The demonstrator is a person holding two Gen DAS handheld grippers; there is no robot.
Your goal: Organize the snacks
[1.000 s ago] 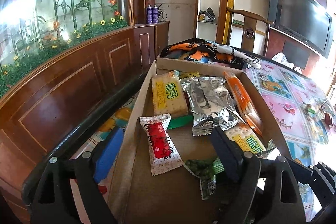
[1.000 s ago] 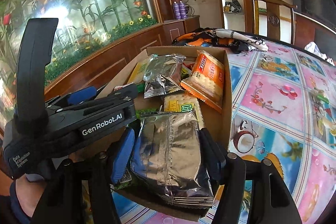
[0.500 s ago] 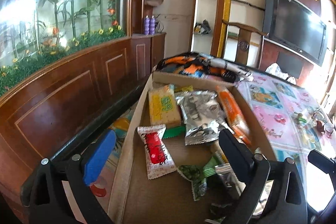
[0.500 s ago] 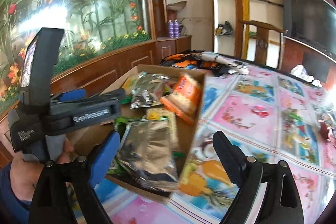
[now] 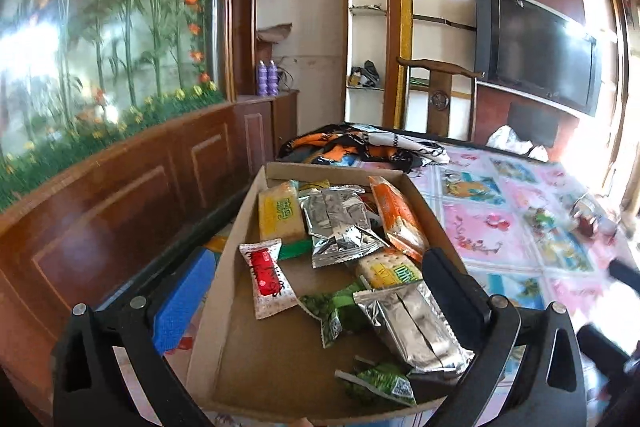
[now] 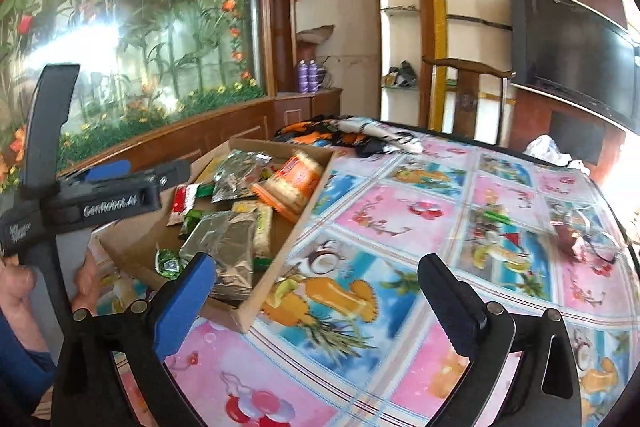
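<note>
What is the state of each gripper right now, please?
Left gripper: jaws opening, holding nothing.
Right gripper: jaws opening, holding nothing.

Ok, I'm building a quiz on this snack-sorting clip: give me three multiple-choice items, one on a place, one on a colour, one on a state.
1. Where do the snack packets lie?
A in the shallow brown cardboard box
B on the wooden chair
C on the wall shelf

2. What colour is the centre of the white-edged sachet near the box's left wall?
A blue
B red
C yellow

3. How do the right gripper jaws stand?
A shut on a silver foil packet
B shut on nothing
C wide apart, holding nothing

Answers: 1 A, packets sit inside its walls. 2 B, a red panel shows. 3 C, only the floral tablecloth shows between them.
</note>
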